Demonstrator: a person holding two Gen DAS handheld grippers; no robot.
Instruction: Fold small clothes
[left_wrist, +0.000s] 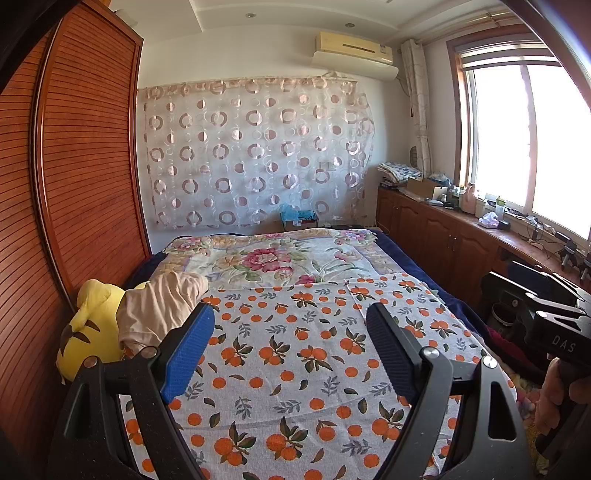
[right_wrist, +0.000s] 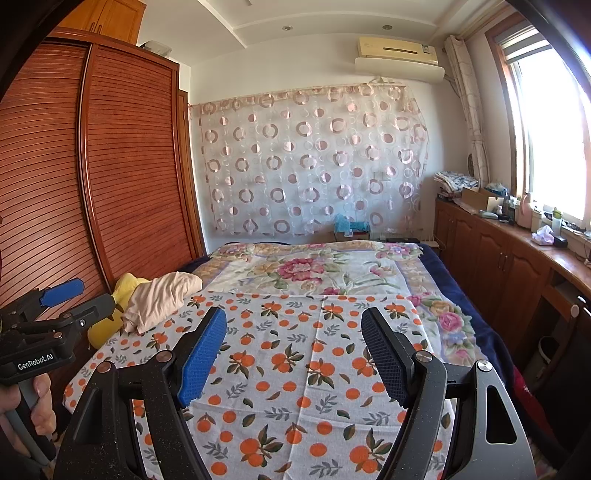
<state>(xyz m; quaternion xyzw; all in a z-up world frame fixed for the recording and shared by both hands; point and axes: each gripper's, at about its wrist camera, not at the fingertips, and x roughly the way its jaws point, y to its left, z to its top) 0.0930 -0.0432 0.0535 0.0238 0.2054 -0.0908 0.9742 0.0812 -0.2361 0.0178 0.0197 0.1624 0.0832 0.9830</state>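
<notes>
bed: garment (left_wrist: 162, 306) at left edge, on plush toy (left_wrist: 92, 325) | wardrobe (left_wrist: 74, 184) left | cabinets (left_wrist: 436, 232) right

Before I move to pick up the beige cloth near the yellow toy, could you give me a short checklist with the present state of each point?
1. Left gripper open and empty: ok, jaws wide apart.
2. Right gripper open and empty: ok.
3. Beige garment in view: ok, crumpled at the bed's left edge, leaning on the yellow plush toy.
4. Garment free to lift: cannot tell; part of it is hidden behind the left gripper's finger.
5. Folding area: ok, the orange-print sheet lies flat, nothing on its middle.
6. Grippers apart from each other: ok, the left one is well to the side in the right wrist view.
</notes>
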